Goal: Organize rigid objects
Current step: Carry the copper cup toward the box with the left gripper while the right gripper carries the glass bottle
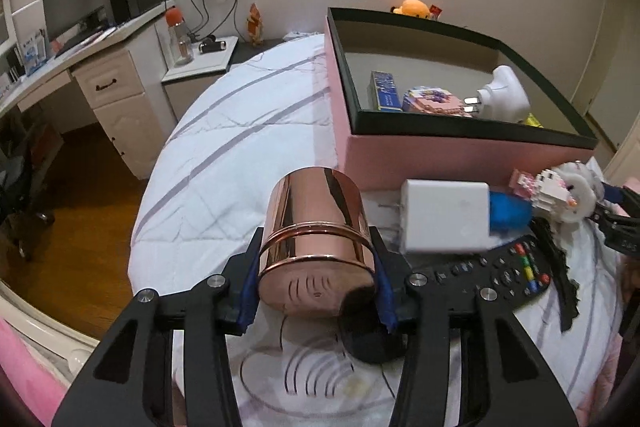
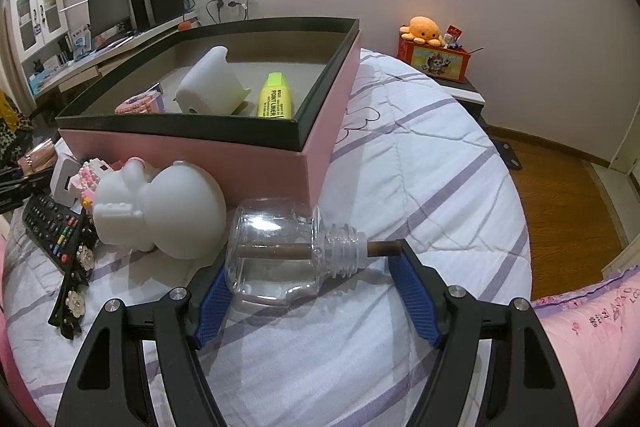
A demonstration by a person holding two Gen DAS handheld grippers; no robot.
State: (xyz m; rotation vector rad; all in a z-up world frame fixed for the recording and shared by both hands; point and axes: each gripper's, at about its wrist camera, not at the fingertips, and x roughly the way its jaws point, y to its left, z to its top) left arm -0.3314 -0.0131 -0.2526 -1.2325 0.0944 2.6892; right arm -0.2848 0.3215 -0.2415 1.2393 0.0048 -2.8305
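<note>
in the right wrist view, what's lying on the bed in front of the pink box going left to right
remote control → white gourd-shaped figure → clear glass bottle lying on its side, neck pointing right, between the right tongs.

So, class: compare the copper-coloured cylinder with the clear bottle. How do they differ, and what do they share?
The copper cylinder is opaque and mirror-shiny; the clear bottle is see-through, with a brown stick through its threaded neck. The cylinder is plain and round; the bottle is squarish with a narrow neck. Both lie on the bed between blue gripper pads.
</note>
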